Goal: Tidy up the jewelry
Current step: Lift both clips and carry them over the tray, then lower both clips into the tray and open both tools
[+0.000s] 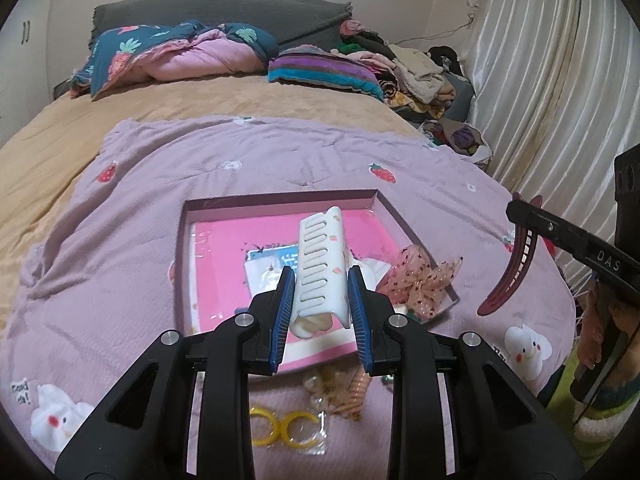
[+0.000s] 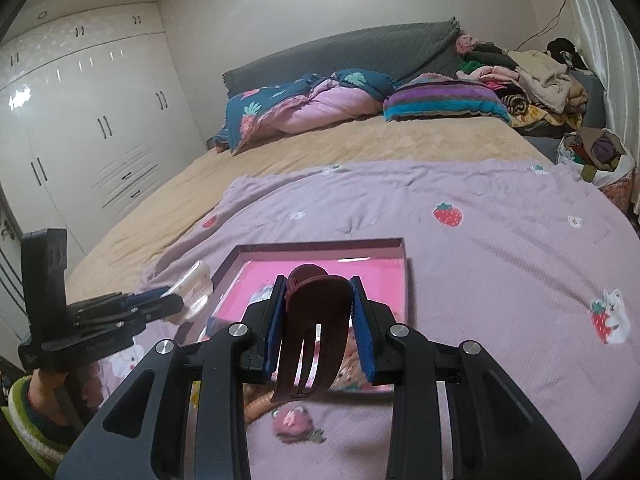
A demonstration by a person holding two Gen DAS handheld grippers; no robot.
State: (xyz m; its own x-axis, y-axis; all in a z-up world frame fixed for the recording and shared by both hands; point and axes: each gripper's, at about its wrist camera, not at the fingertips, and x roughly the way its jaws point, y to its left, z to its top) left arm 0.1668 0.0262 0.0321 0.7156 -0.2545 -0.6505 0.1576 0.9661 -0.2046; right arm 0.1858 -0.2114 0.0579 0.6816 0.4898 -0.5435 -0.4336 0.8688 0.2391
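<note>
A bed (image 2: 360,148) is seen, covered by a tan sheet, with a lilac quilt (image 1: 132,248) printed with strawberries and white animals spread over its near end. A grey headboard cushion (image 2: 360,48), bunched bedding and a heap of clothes (image 1: 416,76) are ranged along the far side; a white wardrobe (image 2: 88,120) is shown at the left of the right wrist view and pleated curtains (image 1: 540,60) at the right of the left wrist view.

On the quilt a shallow box (image 1: 188,240) with a pink floor is laid. A white hair claw clip (image 1: 320,264) is clamped between the blue pads of the left gripper (image 1: 322,304) above the box. A dark red hair claw clip (image 2: 312,320) is pinched by the right gripper (image 2: 318,320), also over the box.

A dotted mesh bow (image 1: 420,280) is draped over the box's right wall. Yellow rings (image 1: 280,428) in a clear packet and a pale tangle of hair accessories are partly hidden behind the left gripper's fingers. The box's contents are blurred in the right wrist view.
</note>
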